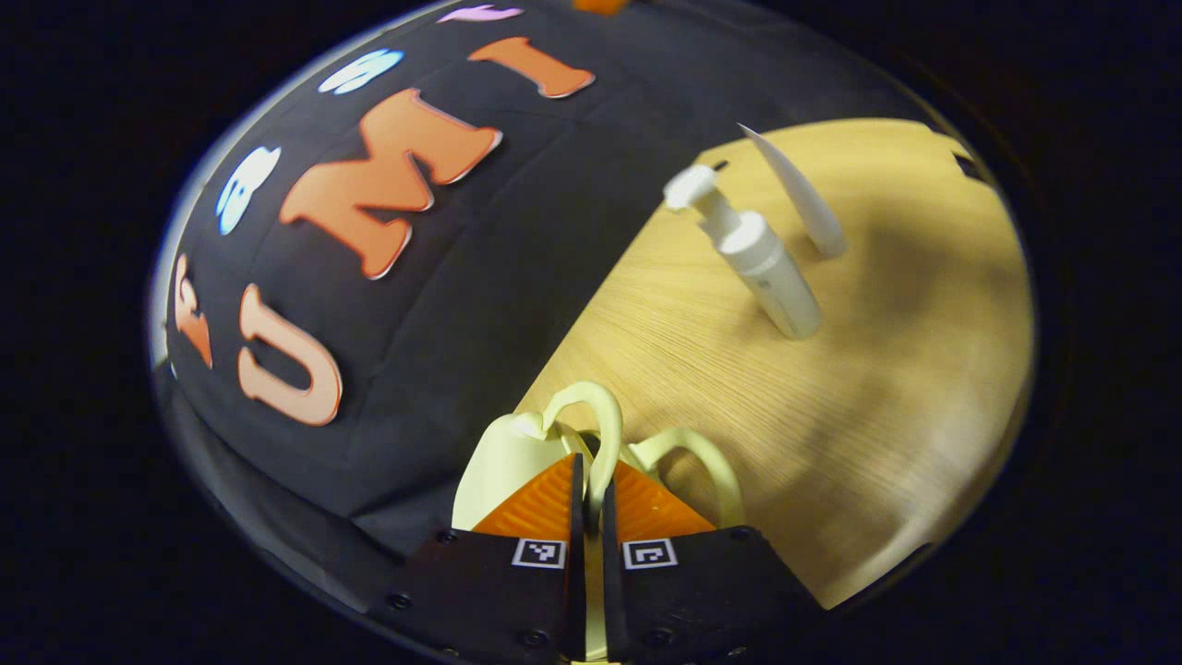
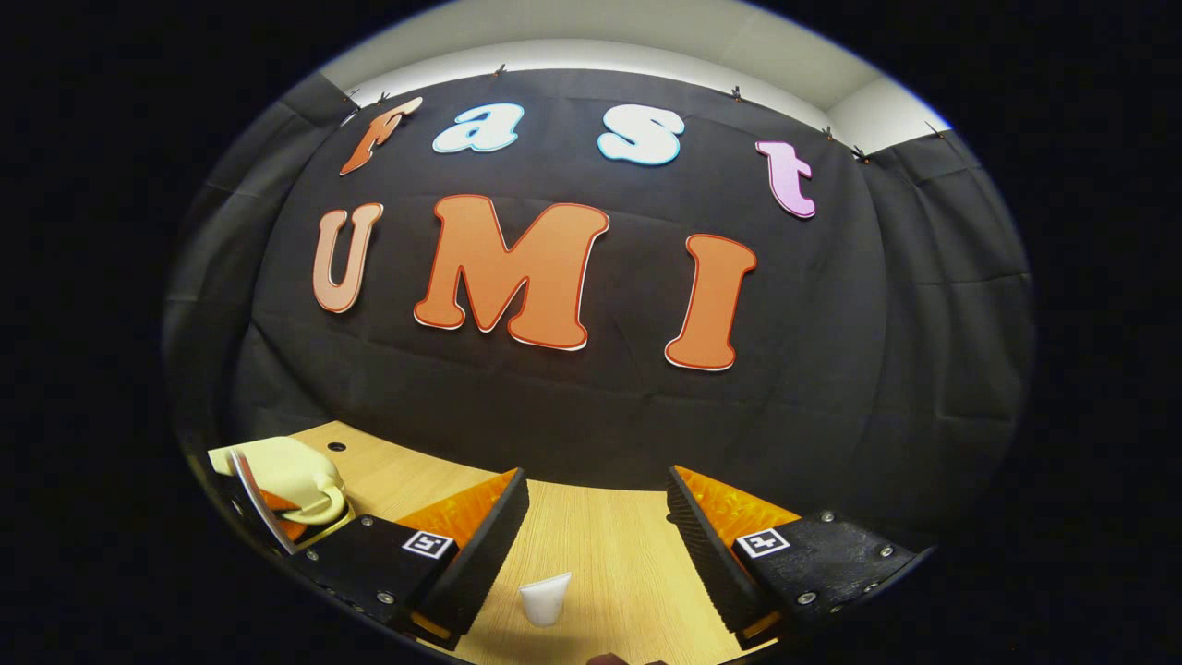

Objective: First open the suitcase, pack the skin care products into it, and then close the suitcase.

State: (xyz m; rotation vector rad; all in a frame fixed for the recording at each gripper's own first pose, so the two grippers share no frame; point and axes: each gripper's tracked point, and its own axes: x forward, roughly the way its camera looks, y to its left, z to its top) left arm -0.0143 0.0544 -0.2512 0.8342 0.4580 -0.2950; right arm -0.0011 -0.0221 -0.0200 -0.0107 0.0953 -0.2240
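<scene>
Where your left gripper [image 1: 588, 499] meets the pale yellow suitcase [image 1: 503, 462], its two fingers are clenched on one of the case's looped handles [image 1: 598, 434], which rises between the fingertips; a second handle [image 1: 697, 457] arches just beside it to the right. The suitcase sits at the table's [image 1: 868, 406] back edge, close against the wall [image 1: 517, 268].

In the right gripper view the suitcase [image 2: 291, 476] appears at the far left of the table [image 2: 600, 545], with the left gripper just beside it.

Farther along the table in the left gripper view stand two skin care products: a white pump bottle [image 1: 762, 259] upright, and a white tube [image 1: 803, 199] standing on its cap just behind it, the two near each other but apart, well away from the suitcase.

Your right gripper [image 2: 596, 536] is released, its fingers spread wide above the table. Between and below them lies the tube's flat end [image 2: 547, 596], touched by neither finger.

The surface is light wood with fine grain. Black cloth forms the wall behind it, and a pale ceiling [image 2: 646, 37] shows above the cloth.
</scene>
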